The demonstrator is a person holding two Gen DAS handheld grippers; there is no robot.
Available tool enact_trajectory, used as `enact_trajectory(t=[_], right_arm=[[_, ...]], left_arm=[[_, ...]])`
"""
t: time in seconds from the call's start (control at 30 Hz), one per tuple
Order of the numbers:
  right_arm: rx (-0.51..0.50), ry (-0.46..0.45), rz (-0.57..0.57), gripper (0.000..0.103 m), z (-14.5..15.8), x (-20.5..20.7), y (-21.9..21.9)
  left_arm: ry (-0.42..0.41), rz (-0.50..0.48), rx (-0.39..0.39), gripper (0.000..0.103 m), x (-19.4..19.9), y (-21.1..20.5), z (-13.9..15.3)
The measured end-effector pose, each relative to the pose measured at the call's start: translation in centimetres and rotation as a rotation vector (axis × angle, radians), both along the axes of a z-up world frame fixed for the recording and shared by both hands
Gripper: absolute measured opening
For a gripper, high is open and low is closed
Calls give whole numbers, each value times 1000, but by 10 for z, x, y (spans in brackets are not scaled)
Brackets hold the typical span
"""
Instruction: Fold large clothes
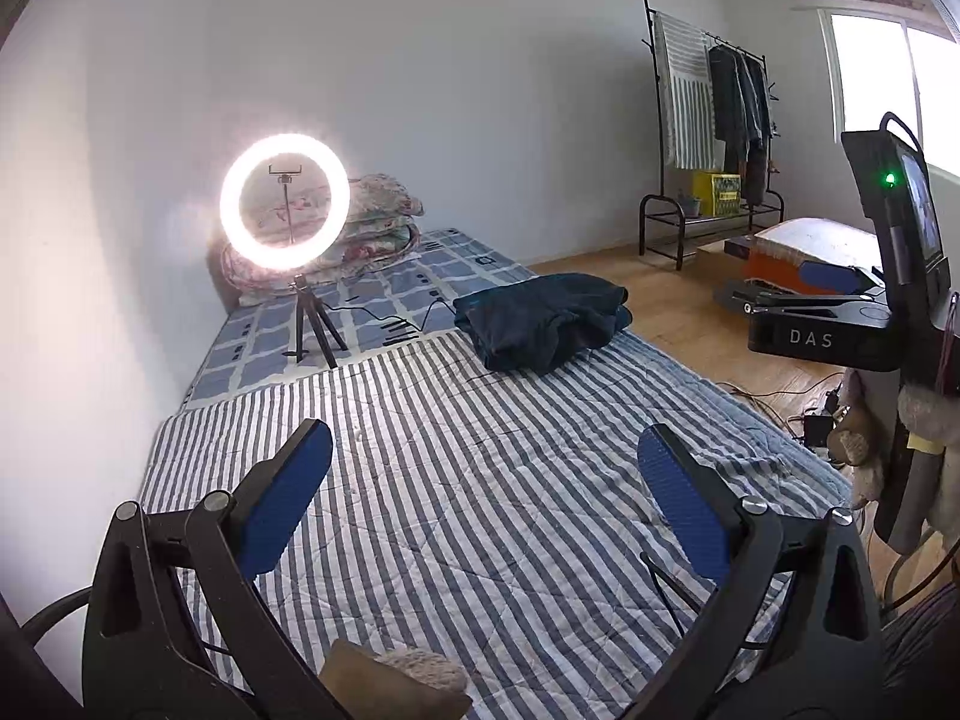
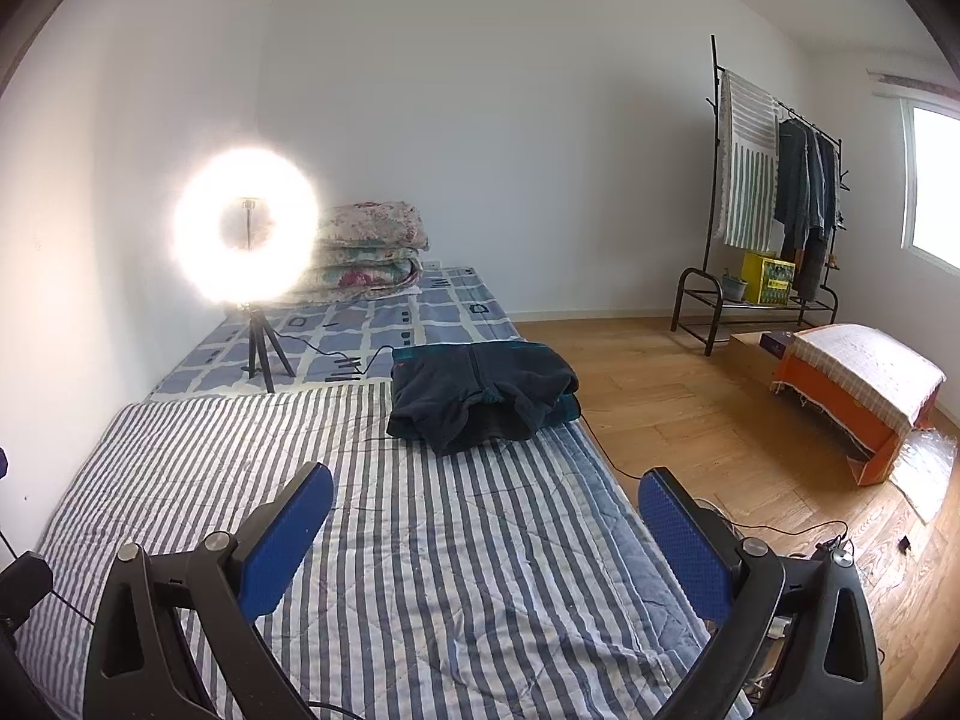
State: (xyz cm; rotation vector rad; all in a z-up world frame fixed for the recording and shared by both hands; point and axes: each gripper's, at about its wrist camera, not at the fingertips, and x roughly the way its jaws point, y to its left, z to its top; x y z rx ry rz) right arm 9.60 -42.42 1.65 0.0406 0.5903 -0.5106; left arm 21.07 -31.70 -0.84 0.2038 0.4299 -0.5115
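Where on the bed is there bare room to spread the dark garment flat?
The striped quilt is bare from the bundled dark teal fleece garment forward to both open hand-held grippers. Behind it is crowded: the lit ring light on a tripod with its trailing cable, and stacked floral quilts.

Bedroom in a home. Low mattress (image 2: 420,540) with striped quilt along left wall; folded floral bedding (image 2: 366,252) at its head; clothes rack (image 2: 774,192) upper right; wood floor (image 2: 690,408); window (image 2: 936,180) far right.
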Motion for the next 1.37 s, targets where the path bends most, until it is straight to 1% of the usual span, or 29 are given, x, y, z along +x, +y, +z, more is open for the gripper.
enact_trajectory(t=[0.1, 0.27, 0.5, 1.17, 1.3, 1.37], right_arm=[[-19, 8, 4, 103, -1, 2, 5], [-14, 13, 4, 103, -4, 3, 5], [-7, 17, 0, 103, -6, 3, 5], [-2, 24, 2, 103, -12, 3, 12], [4, 24, 0, 103, -12, 3, 13], [6, 25, -1, 103, -13, 3, 13]], left_arm=[[12, 0, 1, 103, 0, -1, -2], [7, 20, 14, 103, -1, -2, -3], [-25, 55, 21, 103, -6, -3, -2], [-7, 48, 13, 103, -6, -5, -4], [-25, 55, 16, 103, -10, -9, -3], [-21, 56, 12, 103, -11, -9, -3]])
